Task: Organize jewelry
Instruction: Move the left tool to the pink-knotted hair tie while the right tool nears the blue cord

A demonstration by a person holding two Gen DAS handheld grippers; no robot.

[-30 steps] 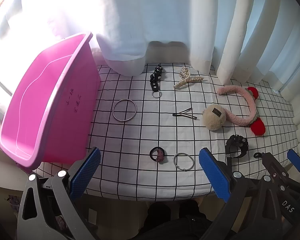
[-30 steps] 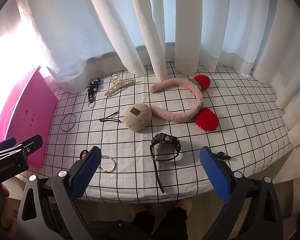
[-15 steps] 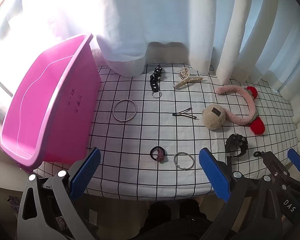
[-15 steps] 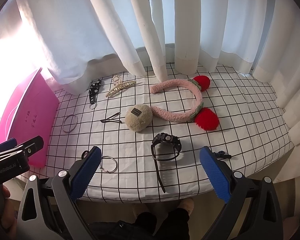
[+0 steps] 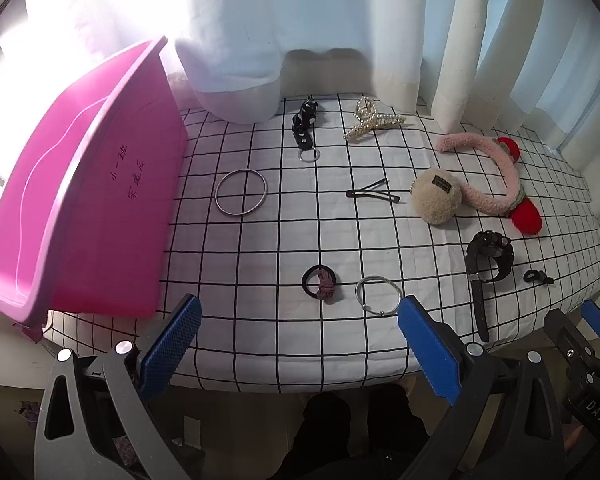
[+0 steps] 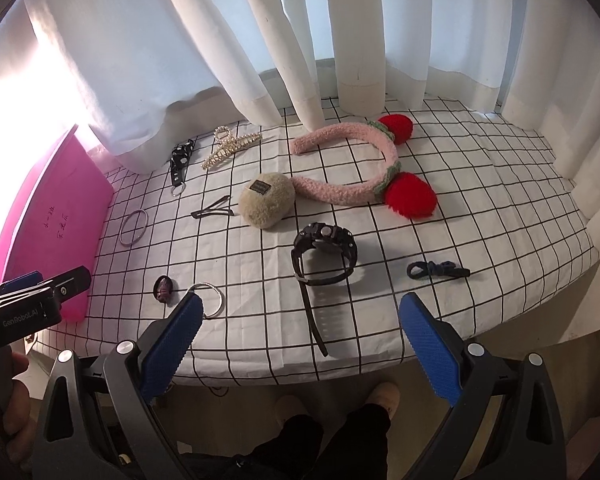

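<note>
Hovering a little nearer than before, both grippers (image 5: 296, 344) (image 6: 300, 340) keep jaws wide over untouched watch (image 6: 324, 246).

White curtains (image 6: 340, 32), sunlit window, checked tablecloth (image 5: 260, 248)

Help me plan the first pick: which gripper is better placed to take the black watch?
Right. The right gripper, open, has the black watch straight ahead; from the left gripper the watch lies far off to the right.
</note>
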